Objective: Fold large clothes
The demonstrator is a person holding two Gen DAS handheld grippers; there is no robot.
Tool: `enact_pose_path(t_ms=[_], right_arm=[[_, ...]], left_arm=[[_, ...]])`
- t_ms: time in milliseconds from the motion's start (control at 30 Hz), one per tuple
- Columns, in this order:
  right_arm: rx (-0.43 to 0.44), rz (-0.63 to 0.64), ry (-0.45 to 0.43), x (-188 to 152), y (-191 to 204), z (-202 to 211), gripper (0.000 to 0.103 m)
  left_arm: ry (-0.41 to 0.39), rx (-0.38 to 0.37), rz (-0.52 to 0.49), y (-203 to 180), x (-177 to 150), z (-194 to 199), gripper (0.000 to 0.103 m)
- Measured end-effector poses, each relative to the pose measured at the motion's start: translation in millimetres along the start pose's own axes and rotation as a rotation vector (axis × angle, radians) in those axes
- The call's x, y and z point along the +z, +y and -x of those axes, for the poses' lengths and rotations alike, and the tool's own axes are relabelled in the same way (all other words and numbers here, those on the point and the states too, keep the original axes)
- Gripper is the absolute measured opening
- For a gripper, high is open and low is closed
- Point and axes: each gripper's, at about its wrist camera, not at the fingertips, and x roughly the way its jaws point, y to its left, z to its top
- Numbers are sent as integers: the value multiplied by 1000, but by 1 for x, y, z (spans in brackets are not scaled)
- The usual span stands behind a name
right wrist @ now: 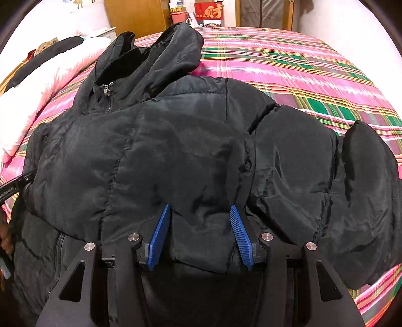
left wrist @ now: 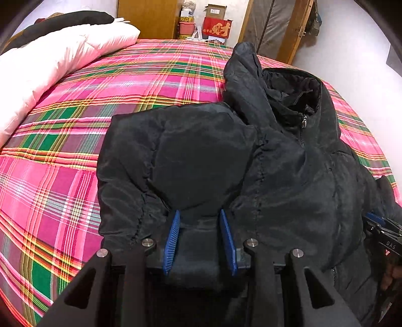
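A black padded jacket with a hood lies on the plaid bed, zip side up. One sleeve is folded over its front. My left gripper is shut on a bunch of the jacket's near fabric, squeezed between its blue pads. In the right wrist view the same jacket fills the middle, with its hood at the back. My right gripper is shut on a thick fold of the jacket's near side. Each gripper shows at the edge of the other's view.
The bed's pink and green plaid sheet spreads to the left of the jacket and also to its right. A white and pink quilt lies at the far left. A wooden cabinet and red boxes stand behind the bed.
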Motion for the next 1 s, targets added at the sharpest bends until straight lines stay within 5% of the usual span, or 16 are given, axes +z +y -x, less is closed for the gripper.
enact_pose_path(t_ms=[233, 600, 1000], right_arm=[[3, -33, -48, -9, -9, 51, 51], [18, -221, -108, -95, -64, 150, 52], [7, -420, -145, -124, -134, 183, 55]], left_arm=[[-44, -16, 10, -17, -2, 47, 35], [-80, -75, -124, -80, -72, 136, 35], [-66, -109, -172, -127, -95, 167, 35]])
